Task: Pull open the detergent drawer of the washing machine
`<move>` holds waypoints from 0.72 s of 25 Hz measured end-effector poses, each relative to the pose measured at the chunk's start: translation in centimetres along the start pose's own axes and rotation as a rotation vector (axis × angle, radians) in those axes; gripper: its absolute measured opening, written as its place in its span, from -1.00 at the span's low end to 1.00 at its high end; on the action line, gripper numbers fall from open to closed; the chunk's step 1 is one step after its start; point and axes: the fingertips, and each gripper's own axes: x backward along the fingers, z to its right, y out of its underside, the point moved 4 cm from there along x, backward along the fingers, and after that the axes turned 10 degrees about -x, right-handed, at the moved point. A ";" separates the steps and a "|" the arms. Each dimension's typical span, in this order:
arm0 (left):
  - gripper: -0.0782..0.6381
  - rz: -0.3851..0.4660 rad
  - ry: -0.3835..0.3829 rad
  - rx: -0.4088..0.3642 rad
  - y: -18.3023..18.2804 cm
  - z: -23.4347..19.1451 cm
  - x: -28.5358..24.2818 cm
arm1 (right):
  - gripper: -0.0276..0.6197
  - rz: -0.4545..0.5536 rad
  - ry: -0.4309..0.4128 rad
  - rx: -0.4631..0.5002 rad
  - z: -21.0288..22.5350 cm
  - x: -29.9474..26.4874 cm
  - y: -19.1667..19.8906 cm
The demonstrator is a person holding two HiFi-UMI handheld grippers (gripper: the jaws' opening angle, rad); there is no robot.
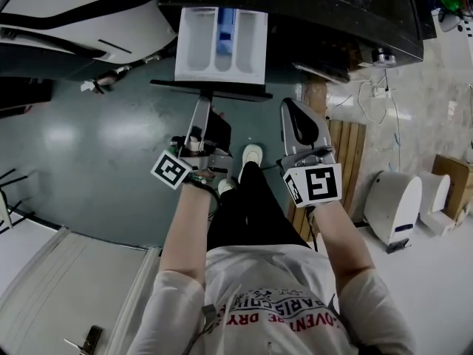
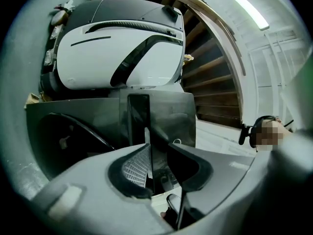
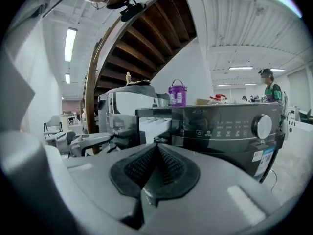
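White detergent drawer (image 1: 194,46) juts open at upper centre; left tongs (image 2: 150,148) pinch its dark front panel; right tongs (image 3: 156,151) are pressed together, empty.

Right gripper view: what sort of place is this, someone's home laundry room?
Probably not a home; it looks like a big workshop or test hall. The dark grey washing machine with a white dial stands beside a curving wooden staircase, under long ceiling strip lights.
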 end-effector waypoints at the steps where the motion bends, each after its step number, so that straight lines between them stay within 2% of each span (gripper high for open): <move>1: -0.48 -0.003 -0.007 0.002 0.0 0.0 0.1 | -0.91 0.003 0.013 -0.009 0.0 0.3 -0.1; 6: -0.49 -0.030 -0.033 0.018 0.1 0.4 0.4 | -0.91 0.004 0.045 0.005 -1.1 2.1 -0.2; 7: -0.56 -0.034 -0.033 0.019 0.0 0.6 0.7 | -0.91 0.002 0.046 0.012 -1.6 2.4 -0.2; 8: -0.76 -0.039 -0.033 0.017 -0.1 0.8 0.9 | -0.91 0.002 0.048 0.015 -2.0 2.7 -0.3; 10: -0.72 -0.050 -0.041 0.010 -0.5 1.3 1.0 | -0.91 0.007 0.055 0.014 -2.7 3.2 -0.6; 12: -0.77 -0.071 -0.048 0.000 -0.6 2.3 1.1 | -0.91 0.011 0.065 0.015 -3.1 3.8 -1.1; 18: -0.77 -0.194 -0.012 -0.140 -1.1 7.3 2.0 | -0.91 0.021 0.084 0.022 -5.1 6.3 -3.0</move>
